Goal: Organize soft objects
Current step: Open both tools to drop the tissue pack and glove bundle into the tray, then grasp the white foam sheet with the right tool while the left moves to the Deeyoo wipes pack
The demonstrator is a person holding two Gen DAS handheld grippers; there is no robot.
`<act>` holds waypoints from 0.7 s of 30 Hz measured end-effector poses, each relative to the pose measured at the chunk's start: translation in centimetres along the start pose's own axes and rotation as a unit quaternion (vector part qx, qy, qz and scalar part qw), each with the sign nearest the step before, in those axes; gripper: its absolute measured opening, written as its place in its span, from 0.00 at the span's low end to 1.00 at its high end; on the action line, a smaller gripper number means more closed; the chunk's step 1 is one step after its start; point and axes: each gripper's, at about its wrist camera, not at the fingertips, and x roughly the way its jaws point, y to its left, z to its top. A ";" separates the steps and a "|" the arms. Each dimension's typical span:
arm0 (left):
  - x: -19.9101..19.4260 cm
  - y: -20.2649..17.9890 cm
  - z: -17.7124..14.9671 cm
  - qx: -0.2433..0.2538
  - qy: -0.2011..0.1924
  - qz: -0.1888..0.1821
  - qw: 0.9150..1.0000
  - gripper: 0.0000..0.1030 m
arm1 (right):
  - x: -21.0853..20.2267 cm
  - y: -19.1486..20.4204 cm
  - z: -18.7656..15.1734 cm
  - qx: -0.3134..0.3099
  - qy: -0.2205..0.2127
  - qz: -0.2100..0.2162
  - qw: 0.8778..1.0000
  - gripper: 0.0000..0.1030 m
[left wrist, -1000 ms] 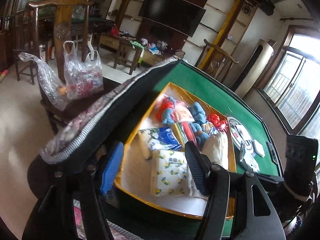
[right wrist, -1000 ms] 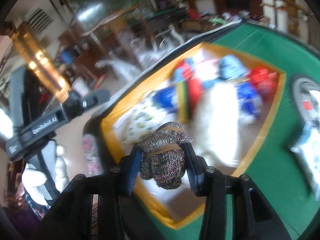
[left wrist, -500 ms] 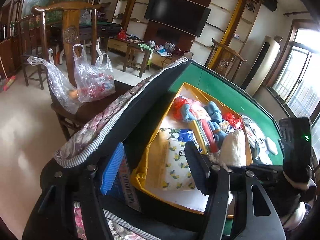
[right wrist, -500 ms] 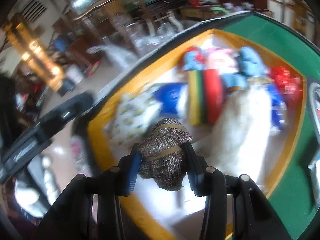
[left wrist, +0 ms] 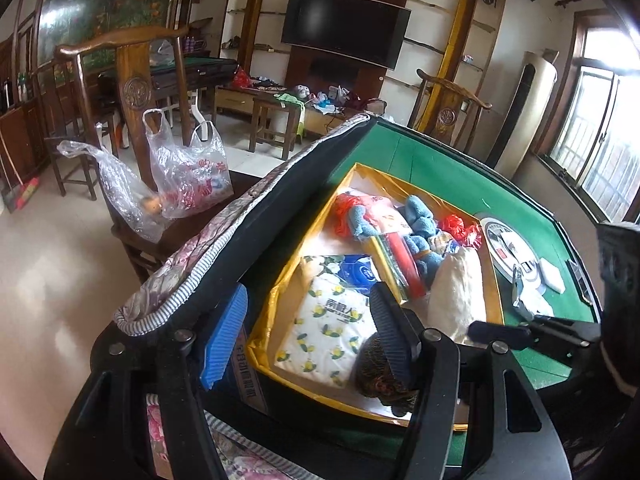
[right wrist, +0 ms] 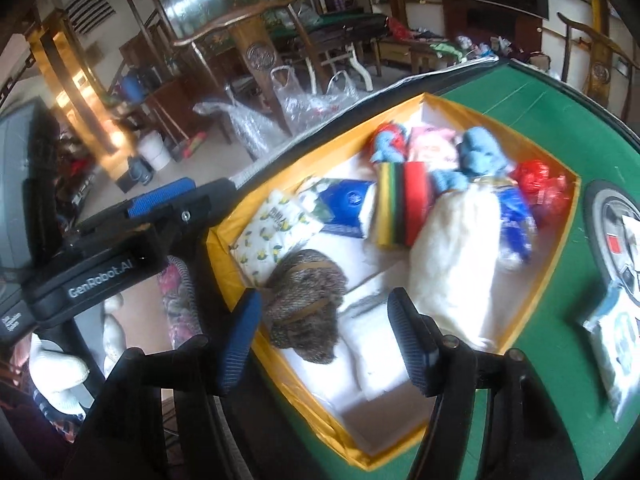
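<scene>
A yellow-rimmed box (right wrist: 224, 276) on the green table holds soft things: a lemon-print tissue pack (right wrist: 276, 230), a blue pack (right wrist: 348, 200), a striped roll (right wrist: 404, 204), blue plush toys (right wrist: 480, 156), a white plush (right wrist: 456, 256). A brown knit bundle (right wrist: 306, 304) lies in the box's near left corner, free of my right gripper (right wrist: 324, 340), which is open just above it. The bundle also shows in the left wrist view (left wrist: 376, 368), partly behind a finger. My left gripper (left wrist: 308, 332) is open and empty by the box's left edge.
A quilted bag flap (left wrist: 224, 224) stands along the box's left side. A round white device (left wrist: 508, 244) and a wipes pack (right wrist: 616, 344) lie on the green table (left wrist: 440, 164) right of the box. A wooden chair (left wrist: 132, 92) with plastic bags (left wrist: 188, 176) stands left.
My right gripper carried the knit bundle down into the box, then opened and let it go. The left gripper drew back a little to the left.
</scene>
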 end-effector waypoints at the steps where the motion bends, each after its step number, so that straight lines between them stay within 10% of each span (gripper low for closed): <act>1: -0.1 -0.3 0.0 0.004 0.000 0.002 1.000 0.66 | -0.4 -0.3 -0.1 0.004 -0.005 -0.001 1.000 0.59; 13: -0.8 -4.2 -0.3 0.041 0.005 -0.008 0.999 0.67 | -6.2 -8.1 -3.0 0.088 -0.067 -0.040 0.993 0.59; 21: -1.1 -7.5 -0.7 0.053 0.023 -0.130 0.990 0.72 | -12.7 -19.1 -7.0 0.230 -0.128 -0.107 0.959 0.59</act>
